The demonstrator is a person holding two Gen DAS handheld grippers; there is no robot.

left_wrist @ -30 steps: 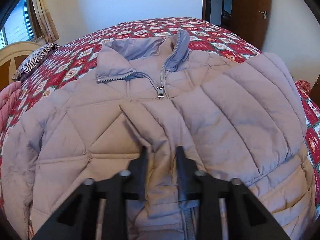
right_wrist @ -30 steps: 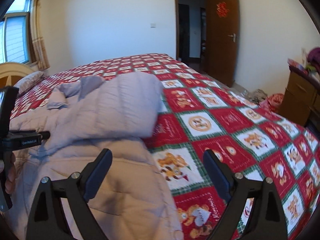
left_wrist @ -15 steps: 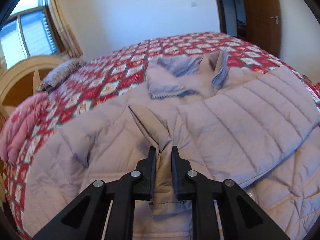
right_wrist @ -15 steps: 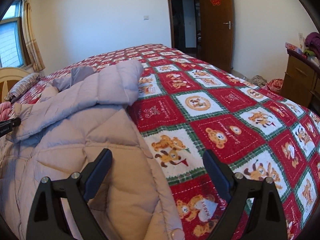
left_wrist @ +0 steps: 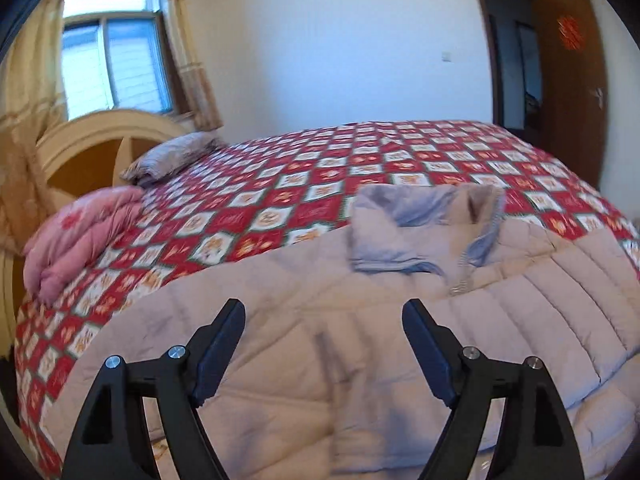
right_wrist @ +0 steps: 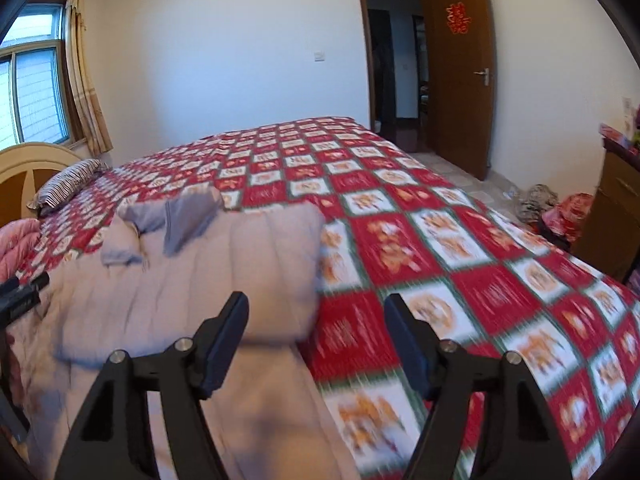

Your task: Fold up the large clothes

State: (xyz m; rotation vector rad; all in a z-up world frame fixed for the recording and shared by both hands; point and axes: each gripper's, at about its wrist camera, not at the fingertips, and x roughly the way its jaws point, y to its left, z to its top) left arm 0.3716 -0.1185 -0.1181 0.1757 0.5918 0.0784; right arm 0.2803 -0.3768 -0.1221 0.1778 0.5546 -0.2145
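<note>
Jacket (left_wrist: 360, 360) lies flat on the bed (left_wrist: 320, 184). My left tongs (left_wrist: 324, 344) just let go of its cloth and are opening, empty. My right tongs (right_wrist: 316, 340) are closing on nothing yet. This fold looks done.

Left gripper (left_wrist: 324, 344) angled downward, jaws opening, nothing between. Right gripper (right_wrist: 316, 340) angled downward, jaws closing, nothing gripped.
</note>
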